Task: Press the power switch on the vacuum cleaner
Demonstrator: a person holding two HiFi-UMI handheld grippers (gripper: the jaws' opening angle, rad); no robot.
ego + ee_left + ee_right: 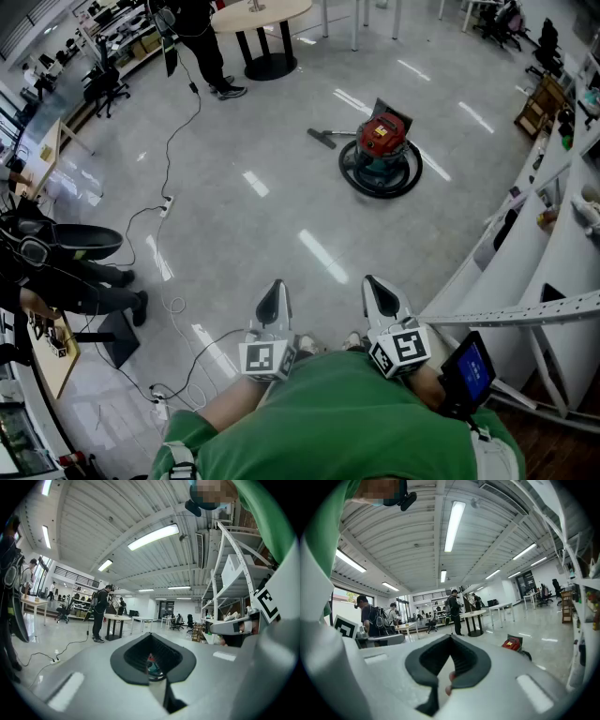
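Left gripper [275,287] and right gripper [377,282]: jaws clenched, nothing held, close to the operator's body. Vacuum cleaner [382,142]: on the floor [281,206], well ahead. Expect a rigid, heavy canister; do not grasp it. Press the power switch squarely; its position cannot be discerned.

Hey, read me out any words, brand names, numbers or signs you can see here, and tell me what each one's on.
No text here can be read.
Vacuum: a small label on its red top, too small to read.
Screen: glows blue, its content blurred.
Left cube and right cube: black-and-white square marker patterns only, no words.
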